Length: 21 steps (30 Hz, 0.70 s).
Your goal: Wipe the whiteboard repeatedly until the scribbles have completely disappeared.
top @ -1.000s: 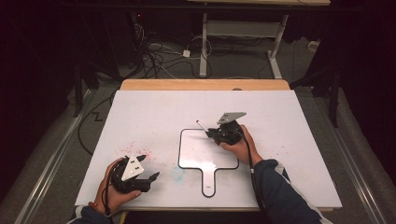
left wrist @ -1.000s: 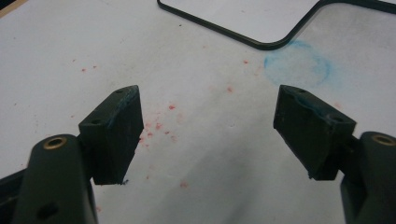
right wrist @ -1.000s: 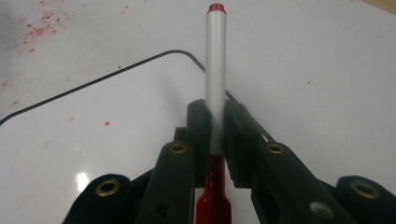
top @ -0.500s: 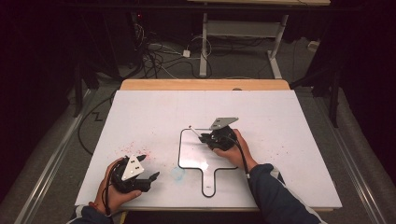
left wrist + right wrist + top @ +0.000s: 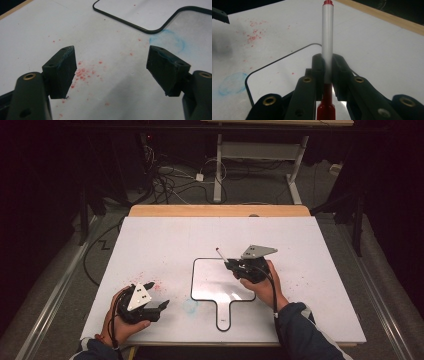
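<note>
A small whiteboard (image 5: 215, 277) with a black rim and a short handle lies flat in the middle of the white table (image 5: 165, 240). My right gripper (image 5: 235, 266) hovers over the board's right edge, shut on a white marker (image 5: 327, 45) with red ends. The marker (image 5: 220, 254) sticks out up and to the left of the jaws. In the right gripper view the board's rim (image 5: 249, 75) curves below the jaws. My left gripper (image 5: 156, 296) rests near the table's front left, open with nothing between its pads (image 5: 62, 68).
Red specks (image 5: 85, 72) dot the table under the left gripper, and a faint blue smudge (image 5: 172, 40) sits by the board's corner (image 5: 152, 30). A wooden strip (image 5: 220, 210) edges the table's far side. Cables and desk legs stand on the floor beyond.
My right gripper, still holding the marker, moved left over the whiteboard half a second ago and has since shifted back right to the board's right edge. The left gripper has stayed still.
</note>
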Available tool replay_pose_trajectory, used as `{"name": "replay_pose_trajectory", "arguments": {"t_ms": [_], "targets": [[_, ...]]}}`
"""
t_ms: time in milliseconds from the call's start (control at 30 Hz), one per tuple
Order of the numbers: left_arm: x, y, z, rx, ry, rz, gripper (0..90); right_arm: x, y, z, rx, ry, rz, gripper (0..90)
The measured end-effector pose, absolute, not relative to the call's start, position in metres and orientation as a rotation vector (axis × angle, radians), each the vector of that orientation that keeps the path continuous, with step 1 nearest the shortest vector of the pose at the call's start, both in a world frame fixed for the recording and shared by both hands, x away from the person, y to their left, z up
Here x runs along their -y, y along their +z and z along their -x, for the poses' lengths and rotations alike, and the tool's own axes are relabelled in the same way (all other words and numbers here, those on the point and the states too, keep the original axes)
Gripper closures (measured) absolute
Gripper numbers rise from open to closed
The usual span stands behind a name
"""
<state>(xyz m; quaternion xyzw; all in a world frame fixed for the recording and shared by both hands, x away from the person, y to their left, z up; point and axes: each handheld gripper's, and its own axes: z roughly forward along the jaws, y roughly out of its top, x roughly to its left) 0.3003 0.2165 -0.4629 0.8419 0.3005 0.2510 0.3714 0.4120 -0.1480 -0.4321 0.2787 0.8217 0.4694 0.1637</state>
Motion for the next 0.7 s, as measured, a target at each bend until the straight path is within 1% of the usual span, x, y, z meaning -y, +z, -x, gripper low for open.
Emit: {"name": "replay_pose_trajectory", "arguments": {"t_ms": [133, 333, 500, 700], "targets": [[-0.216, -0.461, -0.301, -0.762, 0.647, -2.147, 22.9, 0.171, -0.423, -0.399, -2.265, 1.367, -0.879, 82.0], [-0.211, -0.459, -0.303, -0.741, 0.659, -2.138, 22.9, 0.192, -0.424, -0.385, -2.236, 1.354, -0.965, 81.9], [-0.207, -0.458, -0.306, -0.728, 0.662, -2.133, 22.9, 0.204, -0.429, -0.376, -2.223, 1.343, -1.040, 81.8], [-0.204, -0.458, -0.308, -0.711, 0.652, -2.139, 22.9, 0.204, -0.434, -0.371, -2.225, 1.314, -1.099, 81.7]]}}
